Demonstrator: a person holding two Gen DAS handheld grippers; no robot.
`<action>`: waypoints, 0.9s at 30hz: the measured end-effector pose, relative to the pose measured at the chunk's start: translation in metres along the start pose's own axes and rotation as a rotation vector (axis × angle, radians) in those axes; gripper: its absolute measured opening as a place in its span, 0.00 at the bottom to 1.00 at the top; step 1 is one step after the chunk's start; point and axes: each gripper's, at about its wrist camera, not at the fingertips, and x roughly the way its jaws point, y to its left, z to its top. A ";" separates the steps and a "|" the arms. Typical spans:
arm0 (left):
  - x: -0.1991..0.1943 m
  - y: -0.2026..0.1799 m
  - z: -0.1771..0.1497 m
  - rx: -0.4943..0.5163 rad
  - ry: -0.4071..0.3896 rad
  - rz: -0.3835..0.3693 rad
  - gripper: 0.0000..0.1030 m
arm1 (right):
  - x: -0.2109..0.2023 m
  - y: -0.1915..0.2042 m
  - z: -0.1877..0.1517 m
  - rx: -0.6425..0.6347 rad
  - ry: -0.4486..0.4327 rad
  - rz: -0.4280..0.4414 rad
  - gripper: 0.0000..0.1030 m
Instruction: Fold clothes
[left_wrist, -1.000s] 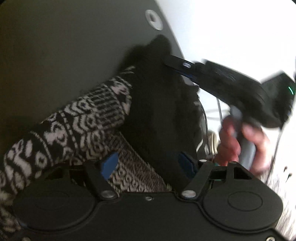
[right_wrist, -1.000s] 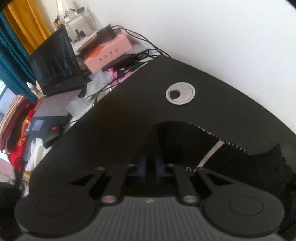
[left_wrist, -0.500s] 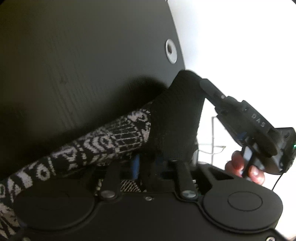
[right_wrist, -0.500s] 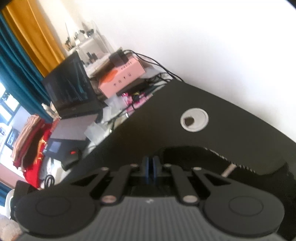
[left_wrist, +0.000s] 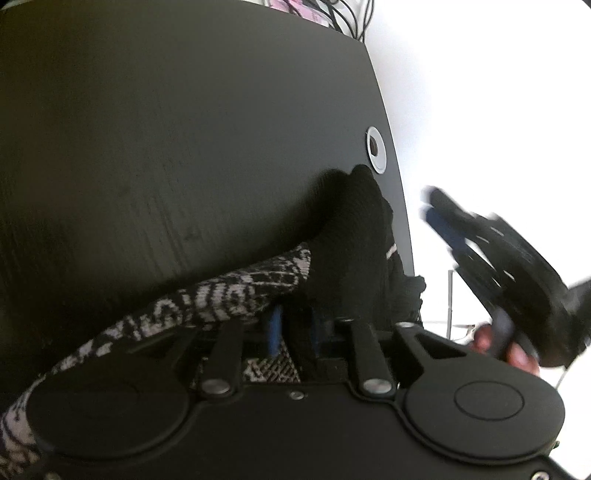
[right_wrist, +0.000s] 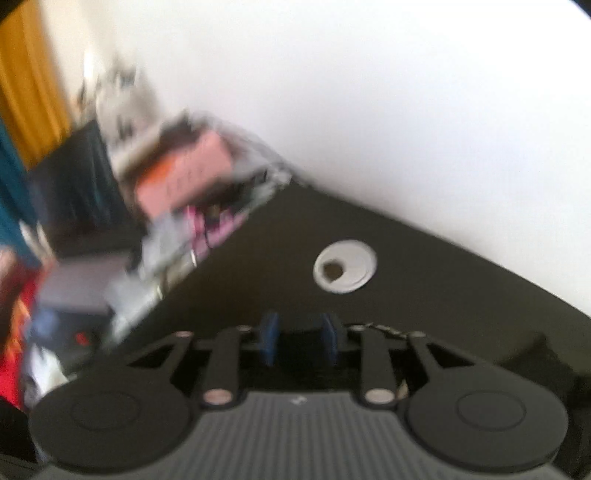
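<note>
A knitted garment lies on the dark table (left_wrist: 184, 147); one part is patterned black and white (left_wrist: 229, 295), the other plain black (left_wrist: 354, 236). My left gripper (left_wrist: 295, 325) sits at the garment's near edge. Its jaws are opening, with a loose fold of black cloth between the blue pads (left_wrist: 275, 328). My right gripper (left_wrist: 428, 206), blurred and held by a hand (left_wrist: 491, 339), hangs off the table's right edge, clear of the cloth. In the right wrist view that right gripper (right_wrist: 298, 339) has opening jaws with nothing between them. A dark hump of cloth (right_wrist: 546, 350) shows low right.
A silver cable grommet (left_wrist: 376, 154) (right_wrist: 345, 270) sits in the table near its far edge, just beyond the black cloth. Past the table's left end stand a pink box (right_wrist: 184, 181), a laptop (right_wrist: 74, 177) and cables. A white wall lies behind, with a yellow curtain (right_wrist: 29, 92) at the left.
The right gripper let go of the black corner and drew away to the right; the corner dropped onto the table. The left jaws closed on the black cloth, then parted again.
</note>
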 end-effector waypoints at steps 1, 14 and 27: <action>-0.004 -0.005 0.000 0.012 -0.001 0.001 0.47 | -0.016 -0.009 -0.001 0.042 -0.030 0.006 0.29; 0.000 -0.101 -0.034 0.612 -0.113 0.094 0.52 | -0.275 -0.169 -0.183 0.560 -0.299 -0.333 0.31; 0.042 -0.095 -0.081 0.933 -0.071 0.338 0.64 | -0.211 -0.128 -0.227 0.320 -0.117 -0.529 0.48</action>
